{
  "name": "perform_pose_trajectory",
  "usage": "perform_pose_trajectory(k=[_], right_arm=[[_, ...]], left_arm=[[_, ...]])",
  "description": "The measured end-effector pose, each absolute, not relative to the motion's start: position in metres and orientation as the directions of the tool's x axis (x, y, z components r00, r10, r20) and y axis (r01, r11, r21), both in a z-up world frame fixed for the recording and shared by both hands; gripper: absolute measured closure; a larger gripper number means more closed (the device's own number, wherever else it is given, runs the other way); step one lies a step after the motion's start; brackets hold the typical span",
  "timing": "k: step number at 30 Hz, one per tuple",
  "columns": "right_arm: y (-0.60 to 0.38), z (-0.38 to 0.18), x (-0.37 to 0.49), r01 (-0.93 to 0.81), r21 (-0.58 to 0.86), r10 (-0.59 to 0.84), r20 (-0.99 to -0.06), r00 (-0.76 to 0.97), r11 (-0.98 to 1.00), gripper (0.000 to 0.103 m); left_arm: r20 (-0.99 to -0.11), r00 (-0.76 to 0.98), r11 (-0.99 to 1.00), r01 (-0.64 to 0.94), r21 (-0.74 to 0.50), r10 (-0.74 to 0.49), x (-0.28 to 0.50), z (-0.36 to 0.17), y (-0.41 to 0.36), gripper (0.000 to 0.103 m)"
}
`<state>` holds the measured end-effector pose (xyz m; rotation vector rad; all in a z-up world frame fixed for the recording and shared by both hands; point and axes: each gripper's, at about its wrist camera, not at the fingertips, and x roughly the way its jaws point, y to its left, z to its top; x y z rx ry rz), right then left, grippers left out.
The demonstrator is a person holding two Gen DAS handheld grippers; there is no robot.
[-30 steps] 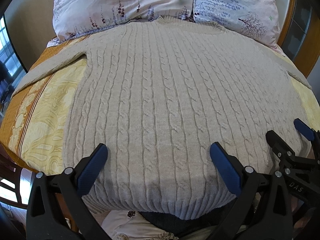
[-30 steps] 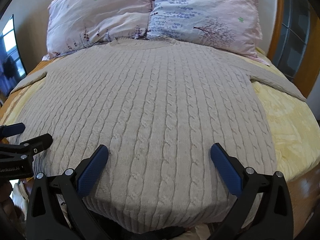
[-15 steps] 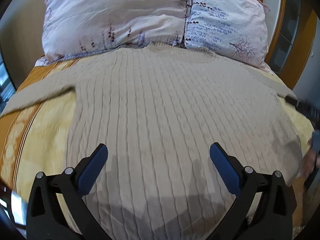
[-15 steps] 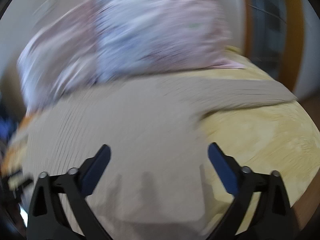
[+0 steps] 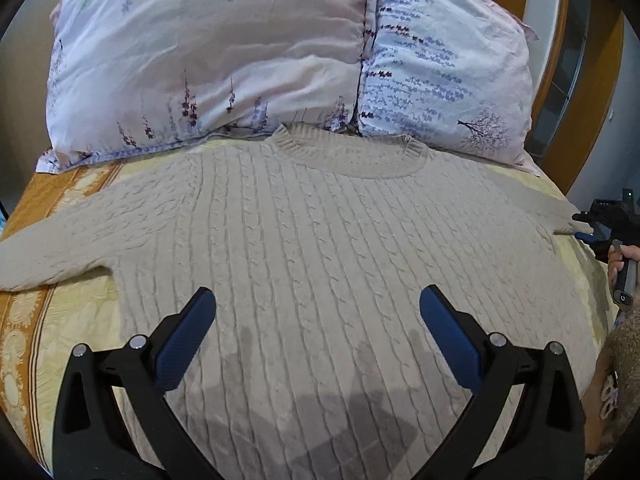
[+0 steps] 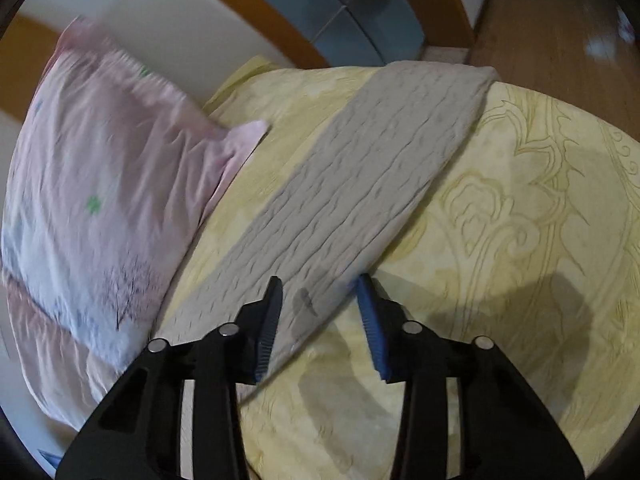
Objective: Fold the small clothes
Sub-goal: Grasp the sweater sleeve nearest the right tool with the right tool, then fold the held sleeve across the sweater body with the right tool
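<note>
A beige cable-knit sweater (image 5: 328, 248) lies flat on the bed, collar toward the pillows, sleeves spread left and right. My left gripper (image 5: 316, 320) is open and empty, hovering above the sweater's body. My right gripper (image 6: 318, 300) is partly open with its jaws on either side of the right sleeve (image 6: 360, 184) near the shoulder, apart from the cloth. The right gripper also shows at the right edge of the left wrist view (image 5: 600, 220), at the sleeve's base.
Two floral pillows (image 5: 208, 52) lie behind the collar. The yellow patterned bedspread (image 6: 520, 208) covers the bed. A wooden headboard (image 5: 560, 60) curves at the back right. Wooden floor (image 6: 552, 12) lies beyond the bed's right edge.
The left gripper moved forward up the sweater toward the collar. The right gripper swung right to the right sleeve and its jaws narrowed around it.
</note>
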<state>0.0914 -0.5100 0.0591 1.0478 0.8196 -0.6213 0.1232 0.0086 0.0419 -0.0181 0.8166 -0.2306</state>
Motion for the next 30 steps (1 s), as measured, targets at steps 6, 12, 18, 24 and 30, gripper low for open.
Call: perform_pose_trajectory(k=[6,12,18,24,30], right_arm=[[-0.528,0.056,0.086,0.822,0.484,-0.137,-0.831,0.539,0.3,0.071],[-0.528,0.054,0.086,0.823,0.46,-0.16,-0.833,0.53,0.332,0.08],[-0.523,0.056,0.092,0.802,0.464,-0.171,-0.816,0.552,0.377,0.093],[-0.486,0.106,0.12,0.679,0.478,-0.181,-0.728,0.661,0.557,0.093],[-0.385,0.138,0.17,0.391,0.539,0.064,-0.643,0.763,0.746,0.093]], left_arm=[[-0.729,0.654,0.977,0.183,-0.106,-0.202,0.138,0.036,0.01,0.002],[-0.72,0.646,0.967,0.195,-0.165,-0.253,0.148,0.035,0.015,0.002],[-0.677,0.667,0.951,0.208,-0.229,-0.309,0.15,0.039,0.022,0.002],[-0.67,0.681,0.955,0.196,-0.222,-0.295,0.152,0.043,0.026,0.002],[-0.653,0.682,0.943,0.215,-0.252,-0.33,0.149,0.045,0.028,0.002]])
